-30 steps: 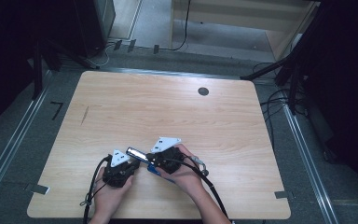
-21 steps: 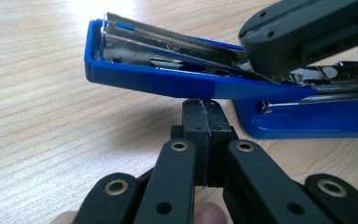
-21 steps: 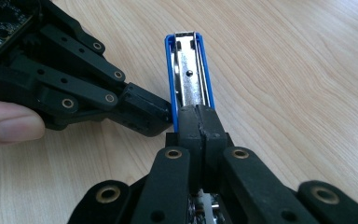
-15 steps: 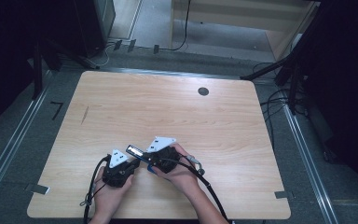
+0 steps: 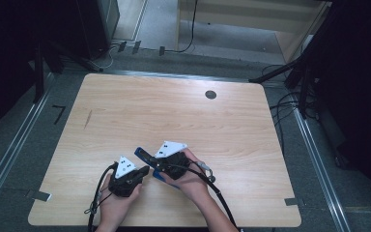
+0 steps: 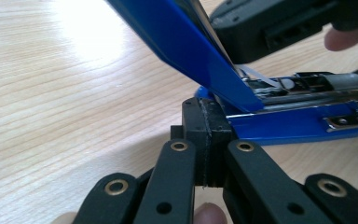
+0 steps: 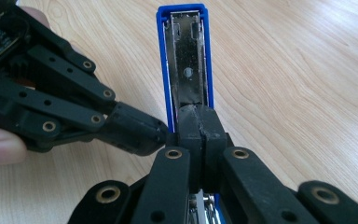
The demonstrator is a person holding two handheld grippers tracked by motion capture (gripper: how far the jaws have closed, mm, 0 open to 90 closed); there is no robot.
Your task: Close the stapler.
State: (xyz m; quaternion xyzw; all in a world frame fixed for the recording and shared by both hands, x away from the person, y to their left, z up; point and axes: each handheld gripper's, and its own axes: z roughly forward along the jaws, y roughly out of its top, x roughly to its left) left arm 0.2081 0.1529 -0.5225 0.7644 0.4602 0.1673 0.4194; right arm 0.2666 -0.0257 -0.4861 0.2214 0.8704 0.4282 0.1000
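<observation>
A: Right, where does the blue metal-and-plastic stapler (image 5: 147, 162) sit?

B: Near my edge of the pale wood-grain table (image 5: 174, 116), between my two claws. Its base lies flat on the wood and its blue lid (image 6: 186, 46) is swung up at a steep tilt, so the bright steel staple channel (image 7: 189, 65) is bare.

A: Claw states?

B: My left gripper (image 6: 204, 135) is clenched, pads pressed together with nothing between them; its tip stands against the stapler's hinge end, touching or just beside it, I cannot tell which. My right gripper (image 7: 200, 126) is clenched too, jaws meeting at the root of the raised lid. Whether a thin lip of the lid is pinched there I cannot tell; it looks more like pushing than holding.

A: Step in hand, as you judge it?

B: Opening the stapler fully, lid laid back from the channel. To do it well I would keep the left tip pressing low on the base so it cannot skate on the smooth wood, and let the right tip push the lid round its hinge in an arc, not straight across.

A: Risk?

B: Closed tips slip on glossy plastic. If the lid escapes it may snap shut, so pressure should be slow and square.
</observation>
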